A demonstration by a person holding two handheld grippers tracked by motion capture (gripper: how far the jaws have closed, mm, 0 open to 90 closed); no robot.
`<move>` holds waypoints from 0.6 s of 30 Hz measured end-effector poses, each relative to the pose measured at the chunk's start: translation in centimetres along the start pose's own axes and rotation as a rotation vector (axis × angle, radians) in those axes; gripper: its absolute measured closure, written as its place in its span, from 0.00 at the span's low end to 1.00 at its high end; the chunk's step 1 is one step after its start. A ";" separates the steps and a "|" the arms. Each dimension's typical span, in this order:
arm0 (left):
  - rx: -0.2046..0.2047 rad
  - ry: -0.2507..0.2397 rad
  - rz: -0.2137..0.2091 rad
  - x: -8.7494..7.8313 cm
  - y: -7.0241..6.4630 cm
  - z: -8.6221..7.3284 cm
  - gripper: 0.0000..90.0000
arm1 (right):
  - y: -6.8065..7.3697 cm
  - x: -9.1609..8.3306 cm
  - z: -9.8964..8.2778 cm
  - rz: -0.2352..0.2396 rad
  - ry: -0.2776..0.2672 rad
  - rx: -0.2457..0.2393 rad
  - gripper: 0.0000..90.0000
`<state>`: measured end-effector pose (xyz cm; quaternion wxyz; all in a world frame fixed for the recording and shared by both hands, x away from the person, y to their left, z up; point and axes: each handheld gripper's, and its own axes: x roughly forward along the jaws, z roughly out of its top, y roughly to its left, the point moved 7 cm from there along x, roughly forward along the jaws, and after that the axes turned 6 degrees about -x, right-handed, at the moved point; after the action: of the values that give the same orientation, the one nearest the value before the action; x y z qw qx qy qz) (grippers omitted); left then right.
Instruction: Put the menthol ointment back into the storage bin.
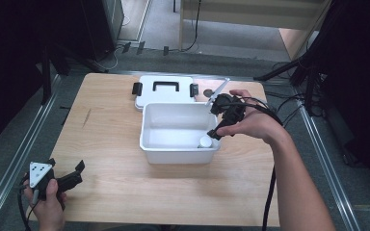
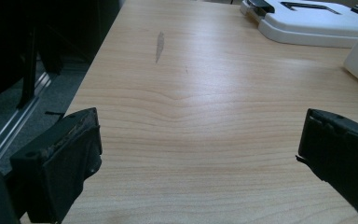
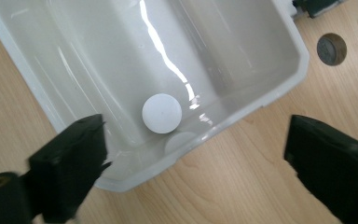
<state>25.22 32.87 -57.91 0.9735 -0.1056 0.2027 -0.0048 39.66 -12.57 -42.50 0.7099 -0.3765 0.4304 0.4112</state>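
At table centre: white plastic bin, open on top, standing on the wooden table.
Bin contents: white round object, ball or cap, cannot tell which; sits in the bin's near right corner, close to the wall, its reflection on the wall beside it.
Lid: white bin lid with black handle and black side latches, flat on the table just behind the bin, touching or nearly so.
Right gripper: held in a hand above the bin's right rim, angled down toward the round object; jaws spread wide, nothing between them.
Left gripper: held near the table's front left corner, well apart from the bin; jaws spread wide over bare wood, nothing held.
Table mark: grey streak on the left side.
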 end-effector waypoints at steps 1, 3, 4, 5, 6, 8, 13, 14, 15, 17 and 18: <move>0.000 0.002 0.000 0.0 0.0 0.0 0.00 | -0.2 -0.1 -0.4 -0.019 -0.015 0.030 0.00; -0.001 0.001 0.000 0.0 0.0 0.0 0.00 | -0.5 -0.2 -1.2 -0.042 -0.055 0.073 0.00; -0.001 0.000 0.001 0.0 0.0 0.0 0.00 | -0.6 -0.3 -1.6 -0.048 -0.075 0.094 0.00; -0.001 -0.001 0.001 0.0 0.0 0.0 0.00 | -0.8 -0.3 -2.1 -0.060 -0.099 0.120 0.00; -0.002 -0.002 0.001 0.0 0.0 0.0 0.00 | -1.0 -0.3 -2.6 -0.069 -0.120 0.145 0.00; -0.002 -0.001 -0.001 0.0 0.0 0.0 0.00 | -1.6 -0.2 -3.7 -0.093 -0.161 0.190 0.00; 0.002 -0.001 0.002 0.0 0.0 0.0 0.00 | -2.5 0.2 -6.7 -0.128 -0.220 0.308 0.00; 0.002 -0.001 0.002 0.0 0.0 0.0 0.00 | -2.5 0.2 -7.3 -0.131 -0.230 0.323 0.00; 0.003 -0.002 0.002 0.0 0.0 0.0 0.00 | -2.6 0.3 -7.8 -0.146 -0.243 0.333 0.00; 0.006 -0.002 0.003 0.0 -0.1 0.0 0.00 | -2.4 0.5 -8.8 -0.160 -0.263 0.369 0.00; 0.007 -0.003 0.004 0.0 -0.1 0.0 0.00 | -2.4 0.6 -9.4 -0.173 -0.279 0.377 0.00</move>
<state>25.24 32.80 -57.91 0.9742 -0.1016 0.2015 -0.0034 39.19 -21.70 -45.92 0.8527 -0.2123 0.3636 0.3094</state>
